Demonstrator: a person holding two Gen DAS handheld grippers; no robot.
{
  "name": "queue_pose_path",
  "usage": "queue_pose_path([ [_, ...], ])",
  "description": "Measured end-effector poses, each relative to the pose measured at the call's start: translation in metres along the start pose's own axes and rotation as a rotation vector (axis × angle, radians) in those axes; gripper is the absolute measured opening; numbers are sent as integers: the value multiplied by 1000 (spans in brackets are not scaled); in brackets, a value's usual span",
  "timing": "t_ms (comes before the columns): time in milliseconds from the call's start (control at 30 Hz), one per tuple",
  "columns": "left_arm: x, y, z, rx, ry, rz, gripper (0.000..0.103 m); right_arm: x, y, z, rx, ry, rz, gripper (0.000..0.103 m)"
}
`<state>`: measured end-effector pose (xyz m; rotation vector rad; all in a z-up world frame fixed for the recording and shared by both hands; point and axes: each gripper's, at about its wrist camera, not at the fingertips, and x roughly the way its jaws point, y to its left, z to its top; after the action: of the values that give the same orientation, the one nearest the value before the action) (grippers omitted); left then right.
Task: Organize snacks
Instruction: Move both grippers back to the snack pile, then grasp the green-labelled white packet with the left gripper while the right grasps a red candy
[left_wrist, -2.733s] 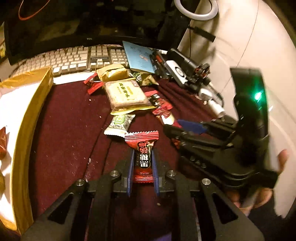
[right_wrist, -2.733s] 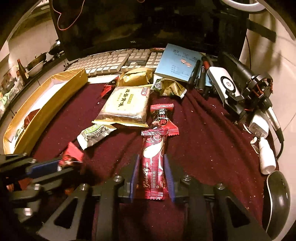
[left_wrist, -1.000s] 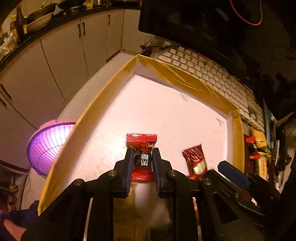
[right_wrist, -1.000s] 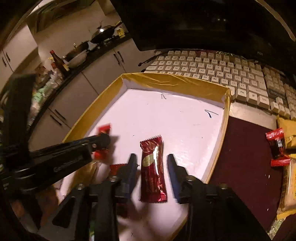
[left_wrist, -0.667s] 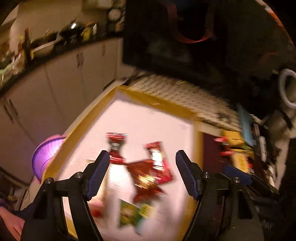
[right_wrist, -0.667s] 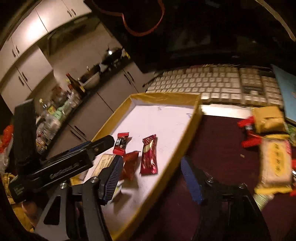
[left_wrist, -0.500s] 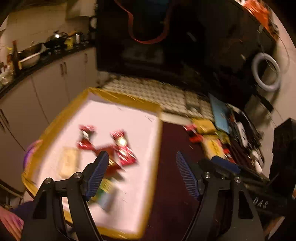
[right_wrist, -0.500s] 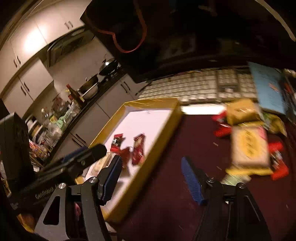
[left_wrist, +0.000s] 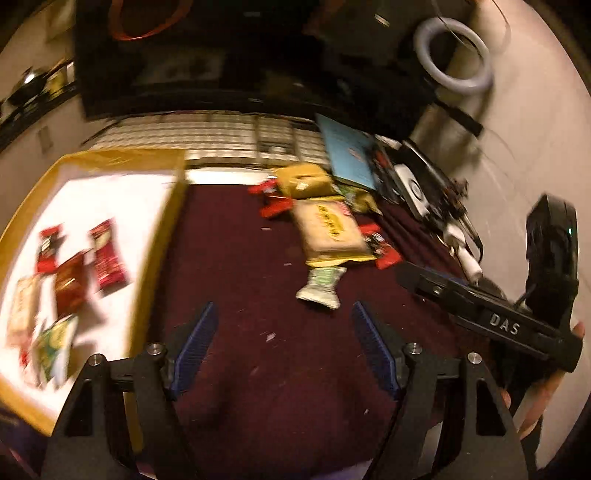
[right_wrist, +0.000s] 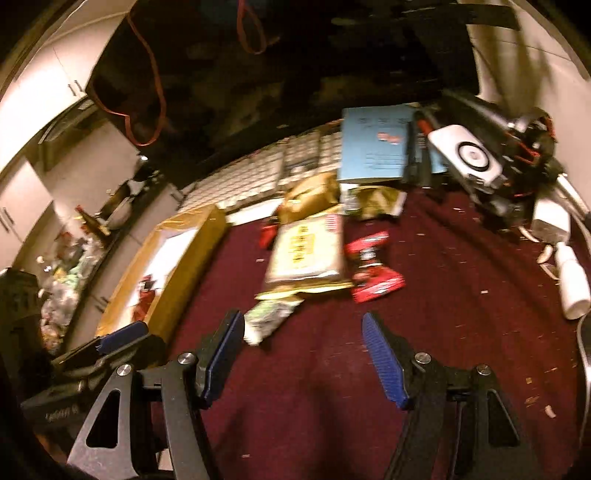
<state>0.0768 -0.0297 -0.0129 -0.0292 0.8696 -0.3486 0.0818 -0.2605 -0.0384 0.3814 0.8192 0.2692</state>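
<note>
both tools, left tool and right tool, are wide open and empty near the green packet beside the big cracker pack, so they might collide grabbing the same snack.

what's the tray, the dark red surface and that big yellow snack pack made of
Tray: probably cardboard, with a matte white floor and walls wrapped in glossy gold-brown tape or paper.
Dark red surface: looks like cloth, matte, with soft folds and crumbs clinging.
Big yellow snack pack: likely thin plastic film, slightly shiny, with a crimped end seam; blur leaves this uncertain.
</note>
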Motion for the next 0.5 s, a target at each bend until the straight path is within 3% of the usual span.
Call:
queue_pose_path([
  [100,29,-15,8,73,56,-5,75,5,-14,1,8,4,-39,64],
  [167,52,-23,15,114,104,15,74,9,-19,1,6,-12,-112,60],
  [233,67,-34,17,140,117,36,60,11,-24,0,16,-16,-147,58],
  [333,85,-43,15,174,140,53,40,13,-33,0,52,-4,-122,56],
  [400,83,-45,11,195,104,72,29,13,-34,0,54,-1,-129,56],
  [500,75,-41,4,173,94,51,25,14,-31,1,41,5,-125,55],
])
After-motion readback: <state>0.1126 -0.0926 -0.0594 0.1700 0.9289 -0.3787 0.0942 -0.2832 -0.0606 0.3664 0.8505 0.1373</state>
